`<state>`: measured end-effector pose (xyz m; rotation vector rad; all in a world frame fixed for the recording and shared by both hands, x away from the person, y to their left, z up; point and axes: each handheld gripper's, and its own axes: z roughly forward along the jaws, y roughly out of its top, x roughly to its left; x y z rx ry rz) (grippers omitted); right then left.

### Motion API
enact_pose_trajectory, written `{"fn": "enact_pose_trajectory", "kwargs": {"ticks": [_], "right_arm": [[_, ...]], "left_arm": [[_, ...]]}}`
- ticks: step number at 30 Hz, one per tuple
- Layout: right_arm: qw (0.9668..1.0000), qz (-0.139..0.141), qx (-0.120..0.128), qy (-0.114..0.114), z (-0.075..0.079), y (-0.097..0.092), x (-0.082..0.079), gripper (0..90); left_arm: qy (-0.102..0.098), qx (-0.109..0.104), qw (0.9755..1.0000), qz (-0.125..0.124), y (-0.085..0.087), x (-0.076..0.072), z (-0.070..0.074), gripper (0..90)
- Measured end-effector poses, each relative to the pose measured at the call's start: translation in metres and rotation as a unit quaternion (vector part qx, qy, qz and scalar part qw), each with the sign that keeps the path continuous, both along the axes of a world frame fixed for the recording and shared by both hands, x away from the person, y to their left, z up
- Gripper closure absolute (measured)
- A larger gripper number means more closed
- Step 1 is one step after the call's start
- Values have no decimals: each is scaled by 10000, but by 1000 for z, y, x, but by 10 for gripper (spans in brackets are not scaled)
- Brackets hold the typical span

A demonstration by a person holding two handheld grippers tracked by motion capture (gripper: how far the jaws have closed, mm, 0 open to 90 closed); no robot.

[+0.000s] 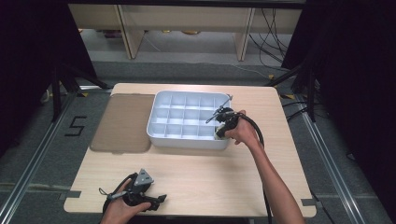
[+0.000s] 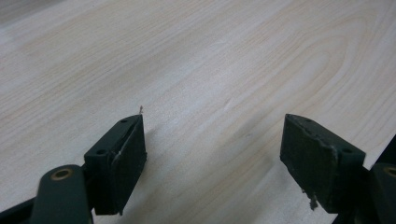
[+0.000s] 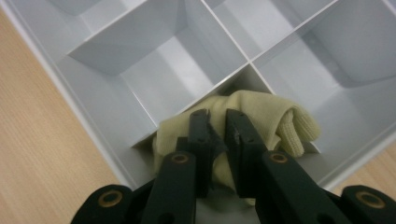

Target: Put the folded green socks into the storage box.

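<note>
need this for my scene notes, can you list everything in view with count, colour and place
pale yellow rolled knit cloth: one, pale yellow, in a corner compartment of the organiser nearest the person's right hand, pinched by the right gripper
white plastic compartment organiser tray: one, white, centre of the table, other compartments look empty
brown translucent flat lid: one, brown, flat on the table against the tray's left side
light wooden table: one, light wood, under everything
left gripper: one, black, jaws wide apart over bare wood near the table's front left edge
right gripper: one, black, jaws closed on the cloth at the tray's front right corner
</note>
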<state>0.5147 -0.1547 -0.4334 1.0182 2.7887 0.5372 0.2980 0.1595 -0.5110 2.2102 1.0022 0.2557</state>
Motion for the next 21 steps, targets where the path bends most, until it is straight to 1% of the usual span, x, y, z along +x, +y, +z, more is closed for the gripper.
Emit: {"fn": "enact_pose_trajectory", "kwargs": {"ticks": [1,4,8,10,11,13,14,15,17,18,19,20,21], "right_arm": [[10000,14,-47,-11,-2,0,1,814],[9998,-3,-160,128,-10,4,3,817],[9996,17,-253,148,-13,6,5,815],[9996,20,-244,151,-13,6,5,811],[9997,24,-172,143,-13,5,5,801],[9999,-50,-53,122,-9,3,3,791],[9999,-26,29,96,-5,1,2,788],[9999,-2,164,39,-1,-2,2,788],[9996,-40,271,-37,7,-5,0,784],[9991,-90,385,-180,16,-10,-1,780],[9989,-115,413,-189,19,-12,-1,779],[9989,-115,413,-189,19,-12,-1,779],[9986,-149,454,-232,24,-14,-3,777]], "left_arm": [[0,2,10000,1,0,0,0,220],[3,8,10000,-8,0,0,0,220],[0,9,10000,-10,0,0,0,220],[-14,7,10000,8,0,0,0,220],[-12,18,10000,-31,1,0,1,220],[1,35,10000,-22,1,0,1,220],[-13,8,10000,-19,1,0,0,220],[7,32,10000,-8,1,0,1,220],[31,37,10000,-8,0,0,1,220],[-5,3,10000,-6,0,0,0,220],[0,11,10000,-14,0,0,0,220],[-8,8,10000,-5,0,0,1,220],[-22,31,10000,11,0,0,1,220]]}}
